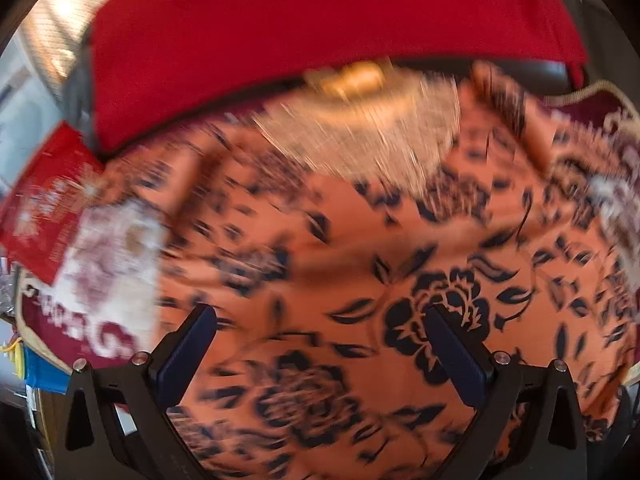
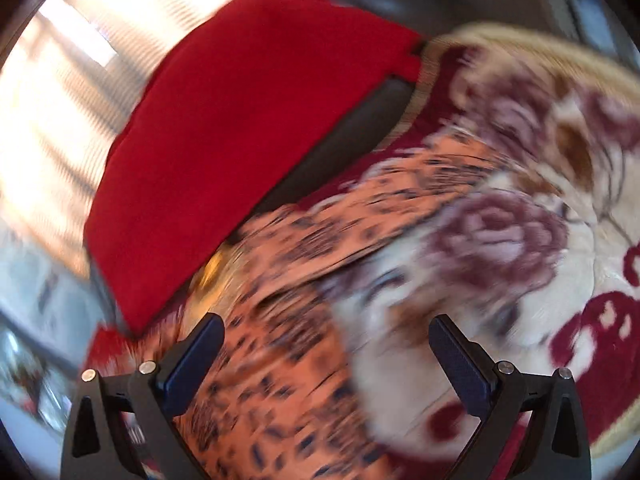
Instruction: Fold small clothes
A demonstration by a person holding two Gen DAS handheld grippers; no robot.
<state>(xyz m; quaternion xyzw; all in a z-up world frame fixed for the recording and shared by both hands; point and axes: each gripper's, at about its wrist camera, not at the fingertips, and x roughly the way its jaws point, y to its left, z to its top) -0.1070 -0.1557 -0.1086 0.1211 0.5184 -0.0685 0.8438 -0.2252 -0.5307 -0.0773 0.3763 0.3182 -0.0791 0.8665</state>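
An orange garment with a dark floral print (image 1: pixel 340 248) lies spread on a maroon-and-cream rose-patterned blanket (image 1: pixel 112 256). A pale beige patch (image 1: pixel 360 136) shows at its far edge, blurred. My left gripper (image 1: pixel 320 320) hovers over the garment's middle, open, nothing between its fingers. In the right wrist view the same orange garment (image 2: pixel 288 352) runs from the lower centre up toward the right across the blanket (image 2: pixel 500 240). My right gripper (image 2: pixel 326 328) is open above the garment's edge where it meets the blanket. Both views are motion-blurred.
A red cloth (image 1: pixel 312 32) drapes over a dark piece of furniture behind the garment, also seen as the red cloth (image 2: pixel 240 128) in the right wrist view. A red printed packet (image 1: pixel 44 208) lies at the left. Bright blinds (image 2: pixel 52 120) fill the far left.
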